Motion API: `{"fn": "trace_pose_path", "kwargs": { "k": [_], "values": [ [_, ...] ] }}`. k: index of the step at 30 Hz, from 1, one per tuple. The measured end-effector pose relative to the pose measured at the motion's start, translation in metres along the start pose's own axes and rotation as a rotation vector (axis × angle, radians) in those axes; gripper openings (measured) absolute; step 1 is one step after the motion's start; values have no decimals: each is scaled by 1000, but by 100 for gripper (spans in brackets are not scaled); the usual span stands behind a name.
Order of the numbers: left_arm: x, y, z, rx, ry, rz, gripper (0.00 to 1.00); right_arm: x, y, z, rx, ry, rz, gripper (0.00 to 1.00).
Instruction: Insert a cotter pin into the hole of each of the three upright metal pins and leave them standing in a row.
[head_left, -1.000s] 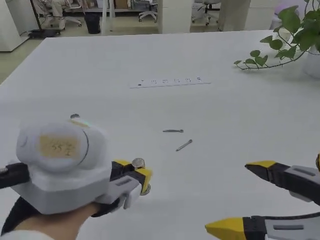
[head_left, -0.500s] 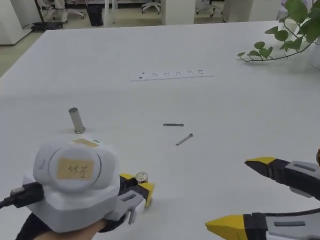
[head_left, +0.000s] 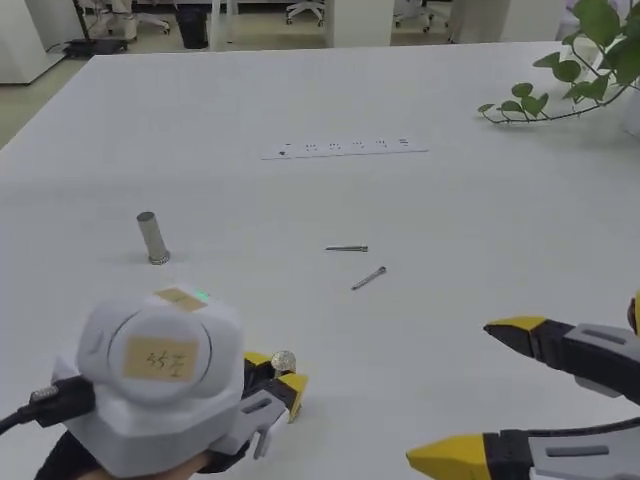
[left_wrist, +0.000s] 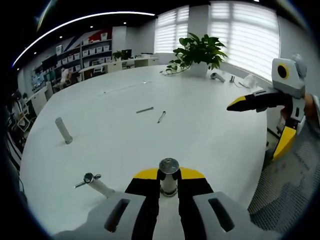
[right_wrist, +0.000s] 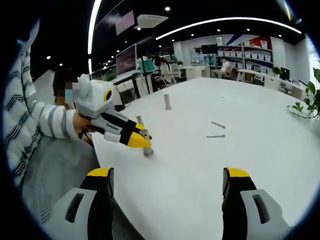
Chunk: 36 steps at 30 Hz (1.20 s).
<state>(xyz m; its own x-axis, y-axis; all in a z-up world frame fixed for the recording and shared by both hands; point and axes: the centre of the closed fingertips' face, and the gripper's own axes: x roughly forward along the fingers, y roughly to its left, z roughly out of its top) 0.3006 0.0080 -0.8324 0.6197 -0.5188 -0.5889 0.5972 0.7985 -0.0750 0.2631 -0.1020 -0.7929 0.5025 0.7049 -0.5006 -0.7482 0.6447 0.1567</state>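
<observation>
My left gripper (head_left: 287, 374) is shut on a short metal pin (head_left: 283, 359) that stands on the white table near its front edge; its yellow tips clamp the pin (left_wrist: 169, 176) from both sides. Beside it is a second pin (left_wrist: 96, 184) with a cotter pin through its head. A bare pin (head_left: 152, 238) stands upright further back on the left. Two loose cotter pins (head_left: 346, 248) (head_left: 368, 278) lie mid-table. My right gripper (head_left: 482, 396) hovers open at the front right, holding nothing. From the right gripper view (right_wrist: 167, 176), the left gripper (right_wrist: 131, 139) holds the pin (right_wrist: 146, 144).
A strip of sockets (head_left: 345, 149) is set flush in the white table (head_left: 480, 220) further back. A potted plant (head_left: 590, 60) trails leaves over the far right corner. Office chairs and desks stand beyond the table's far edge.
My left gripper has drawn the clamped pin closer to me, uncovering the bare upright pin behind it. The right gripper has barely moved. The head camera tilted slightly.
</observation>
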Motion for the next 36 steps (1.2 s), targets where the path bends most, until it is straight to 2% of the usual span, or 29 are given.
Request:
{"fn": "trace_pose_path", "kwargs": {
  "k": [7, 15, 27, 32, 36],
  "values": [
    [-2, 0, -2, -17, -6, -2, 11, 0, 2, -2, -4, 13, 4, 91],
    [-1, -2, -2, 18, -18, -7, 12, 0, 4, -5, -2, 21, 6, 91],
    [-1, -2, -1, -32, -25, -32, 13, 0, 3, -6, -2, 28, 5, 91],
    [-8, -7, 4, -50, -43, -58, 19, 1, 2, -4, -8, 30, 7, 91],
    [-12, -9, 7, -33, -59, -71, 23, 1, 1, -4, -12, 37, 7, 91]
  ]
}}
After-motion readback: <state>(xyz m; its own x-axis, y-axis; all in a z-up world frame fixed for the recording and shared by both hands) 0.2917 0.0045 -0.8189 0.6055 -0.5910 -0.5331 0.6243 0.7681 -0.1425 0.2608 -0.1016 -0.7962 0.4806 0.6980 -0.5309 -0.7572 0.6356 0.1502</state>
